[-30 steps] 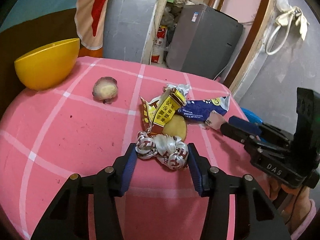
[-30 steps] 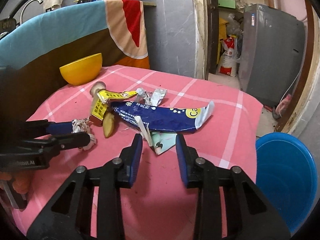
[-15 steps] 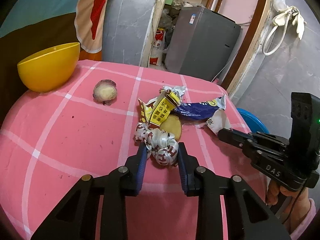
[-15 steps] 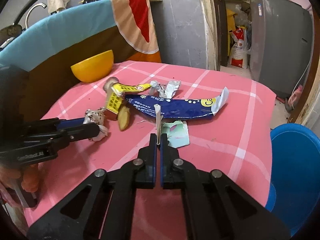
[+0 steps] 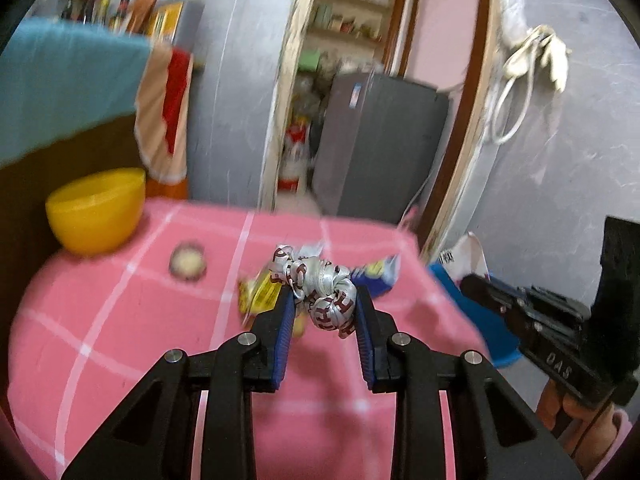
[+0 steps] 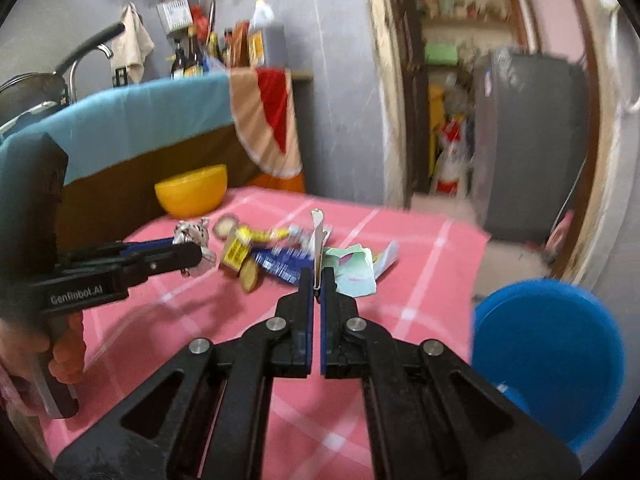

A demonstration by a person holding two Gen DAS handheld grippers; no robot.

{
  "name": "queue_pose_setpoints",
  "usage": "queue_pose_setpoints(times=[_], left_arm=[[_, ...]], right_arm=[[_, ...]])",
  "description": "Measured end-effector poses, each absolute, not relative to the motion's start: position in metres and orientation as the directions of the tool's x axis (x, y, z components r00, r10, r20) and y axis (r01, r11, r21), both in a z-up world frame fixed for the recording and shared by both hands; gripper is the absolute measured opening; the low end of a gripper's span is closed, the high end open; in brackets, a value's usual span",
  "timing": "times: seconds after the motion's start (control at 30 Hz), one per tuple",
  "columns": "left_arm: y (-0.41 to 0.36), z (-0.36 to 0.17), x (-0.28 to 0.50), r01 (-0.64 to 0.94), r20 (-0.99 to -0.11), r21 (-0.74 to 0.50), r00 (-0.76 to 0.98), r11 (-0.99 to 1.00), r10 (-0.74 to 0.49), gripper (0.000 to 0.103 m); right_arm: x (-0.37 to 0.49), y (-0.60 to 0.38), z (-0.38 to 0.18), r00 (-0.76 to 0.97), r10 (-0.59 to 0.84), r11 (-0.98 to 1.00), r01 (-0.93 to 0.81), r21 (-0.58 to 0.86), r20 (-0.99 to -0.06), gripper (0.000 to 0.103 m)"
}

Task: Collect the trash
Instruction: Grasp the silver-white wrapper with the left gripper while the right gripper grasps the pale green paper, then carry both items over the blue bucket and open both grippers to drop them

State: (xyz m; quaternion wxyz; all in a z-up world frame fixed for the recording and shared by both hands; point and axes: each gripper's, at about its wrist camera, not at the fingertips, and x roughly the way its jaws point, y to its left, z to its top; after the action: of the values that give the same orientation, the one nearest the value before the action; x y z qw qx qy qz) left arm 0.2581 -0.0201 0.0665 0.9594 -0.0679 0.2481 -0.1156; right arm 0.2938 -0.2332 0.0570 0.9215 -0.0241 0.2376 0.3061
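A: Where is the ribbon wad (image 5: 320, 294) right now?

B: In the centre of the left wrist view, pinched between the blue pads of the left gripper (image 5: 325, 304), whose jaws are closed partway on it. It looks raised above the pink cloth, though the blur makes that hard to confirm.

A: And the other one?

B: The right gripper (image 6: 319, 285) has its jaws pressed almost together on a thin, upright edge of the pale wrapper (image 6: 318, 240), mid-frame in the right wrist view. The wrapper's green and white body hangs just right of the tips.

A: Any change from half a second ago?

B: Yes. The wad was lying on the cloth against the yellow packet (image 5: 260, 294); now it sits higher in the frame, with the packet below and behind it. The pale wrapper was touching the cloth and now stands higher.

A: Textures?

B: The wad is shiny, curled silver ribbon with dark red print. The blue packet (image 6: 280, 266) is glossy film and lies flat. The table (image 5: 120, 340) wears a pink cloth with white grid lines. A smooth yellow bowl (image 5: 96, 210) stands at left, and a round blue bucket (image 6: 548, 360) sits lower right, beside the table.
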Motion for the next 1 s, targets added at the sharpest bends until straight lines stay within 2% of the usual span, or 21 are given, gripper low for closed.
queue_pose_setpoints(times=[0.27,0.37,0.53,0.63,0.8,1.0], left_arm=[[-0.067,0.100,0.252,0.289,-0.273,-0.139,0.908,0.947,-0.317,0.025],[-0.085,0.107,0.259,0.336,-0.236,-0.153,0.901,0.929,-0.365,0.025],[-0.114,0.118,0.266,0.396,-0.188,-0.164,0.887,0.904,-0.422,0.025],[-0.131,0.122,0.272,0.421,-0.173,-0.161,0.878,0.893,-0.446,0.025],[-0.160,0.120,0.288,0.450,-0.190,-0.152,0.860,0.880,-0.473,0.025],[-0.191,0.108,0.318,0.467,-0.299,-0.174,0.814,0.867,-0.498,0.025]], right_arm=[[0.261,-0.273,0.093,0.887,0.407,0.907,-0.421,-0.022,-0.216,0.011],[0.250,-0.288,0.104,0.934,0.334,0.938,-0.343,-0.057,-0.128,0.011],[0.241,-0.314,0.114,0.969,0.244,0.967,-0.246,-0.069,-0.041,0.011],[0.241,-0.328,0.116,0.979,0.203,0.977,-0.204,-0.064,-0.028,0.011],[0.253,-0.352,0.110,0.986,0.157,0.987,-0.159,-0.036,-0.063,0.011],[0.276,-0.386,0.099,0.978,0.146,0.988,-0.137,0.068,-0.151,0.011]])
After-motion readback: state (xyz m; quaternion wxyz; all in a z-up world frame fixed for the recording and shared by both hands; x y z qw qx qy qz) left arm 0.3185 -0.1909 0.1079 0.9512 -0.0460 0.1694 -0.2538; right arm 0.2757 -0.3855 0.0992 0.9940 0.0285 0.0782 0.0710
